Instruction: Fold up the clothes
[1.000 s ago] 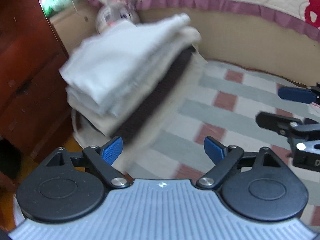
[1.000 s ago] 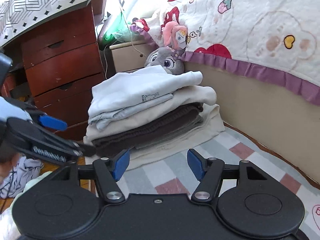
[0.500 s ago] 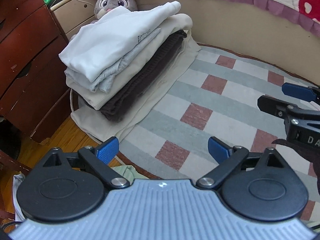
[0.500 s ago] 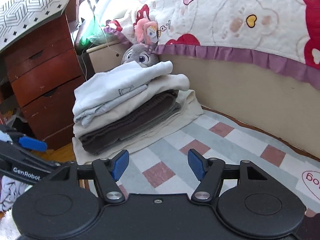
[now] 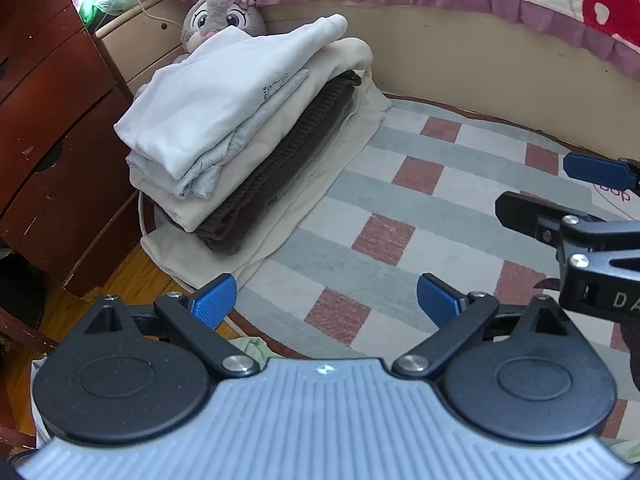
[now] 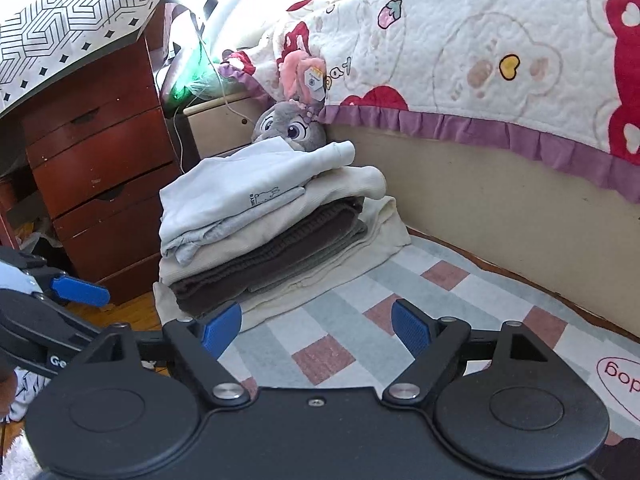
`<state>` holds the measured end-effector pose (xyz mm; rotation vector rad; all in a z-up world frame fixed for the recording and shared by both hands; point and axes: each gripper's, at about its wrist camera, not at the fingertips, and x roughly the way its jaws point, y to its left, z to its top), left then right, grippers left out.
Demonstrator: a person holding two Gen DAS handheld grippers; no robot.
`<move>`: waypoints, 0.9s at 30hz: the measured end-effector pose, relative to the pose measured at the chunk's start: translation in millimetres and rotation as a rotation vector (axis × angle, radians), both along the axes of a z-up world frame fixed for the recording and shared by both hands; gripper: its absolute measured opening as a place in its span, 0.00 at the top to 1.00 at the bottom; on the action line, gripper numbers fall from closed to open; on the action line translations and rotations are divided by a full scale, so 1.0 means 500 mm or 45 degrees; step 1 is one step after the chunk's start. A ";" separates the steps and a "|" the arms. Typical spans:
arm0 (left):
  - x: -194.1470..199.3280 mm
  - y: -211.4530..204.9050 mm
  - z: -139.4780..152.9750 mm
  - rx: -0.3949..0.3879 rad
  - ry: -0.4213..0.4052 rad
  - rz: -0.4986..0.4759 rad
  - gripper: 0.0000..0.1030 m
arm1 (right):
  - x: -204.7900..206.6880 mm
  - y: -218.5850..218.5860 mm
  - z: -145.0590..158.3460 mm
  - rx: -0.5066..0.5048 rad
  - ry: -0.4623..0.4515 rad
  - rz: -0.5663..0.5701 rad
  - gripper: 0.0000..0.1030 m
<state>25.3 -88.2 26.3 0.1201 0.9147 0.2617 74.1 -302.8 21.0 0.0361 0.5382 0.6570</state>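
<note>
A stack of folded clothes (image 5: 240, 120) lies on the rug's far left corner: a white top with a small print on top, pale blue and cream pieces, a dark brown knit and a cream piece underneath. The right wrist view shows the stack (image 6: 260, 220) straight ahead. My left gripper (image 5: 326, 300) is open over the rug, short of the stack, with nothing between its blue pads. My right gripper (image 6: 316, 328) hovers to the right of it; its jaws are opening and hold nothing. Each gripper shows in the other's view: right gripper (image 5: 560, 190), left gripper (image 6: 60, 312).
A checked rug (image 5: 420, 208) covers the floor beside the bed's beige side panel (image 6: 500, 216), under a frilled quilt (image 6: 500, 60). A plush rabbit (image 5: 220, 20) sits behind the stack. A brown drawer cabinet (image 6: 100, 168) stands left. Crumpled green cloth (image 5: 248, 346) lies under my left gripper.
Both grippers have drawn back from the stack, which now sits farther off. The right gripper's jaws have spread wider; the left gripper's jaws opened slightly.
</note>
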 end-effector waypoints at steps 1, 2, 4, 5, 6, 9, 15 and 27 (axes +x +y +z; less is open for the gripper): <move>0.001 -0.001 -0.001 0.004 0.002 -0.002 0.05 | -0.001 0.001 0.000 -0.006 -0.003 -0.002 0.17; 0.002 -0.002 -0.002 0.008 0.005 -0.003 0.05 | -0.001 0.001 0.001 -0.011 -0.004 -0.003 0.17; 0.004 -0.005 -0.003 0.019 0.012 -0.007 0.05 | -0.002 0.003 0.000 -0.017 -0.004 -0.003 0.17; 0.005 -0.006 -0.004 0.013 0.016 -0.015 0.05 | -0.001 0.003 -0.001 -0.019 -0.002 -0.004 0.17; 0.006 -0.006 -0.005 0.008 0.020 -0.021 0.05 | -0.001 0.003 -0.001 -0.020 -0.001 -0.005 0.17; 0.007 -0.007 -0.005 0.021 0.020 -0.009 0.05 | -0.002 0.003 -0.001 -0.023 0.002 -0.008 0.17; 0.002 -0.008 0.004 0.040 0.007 -0.001 0.05 | -0.001 0.002 0.003 -0.033 0.009 -0.016 0.17; -0.006 -0.012 0.014 0.039 -0.005 -0.004 0.05 | 0.001 0.001 0.005 -0.019 0.060 -0.035 0.16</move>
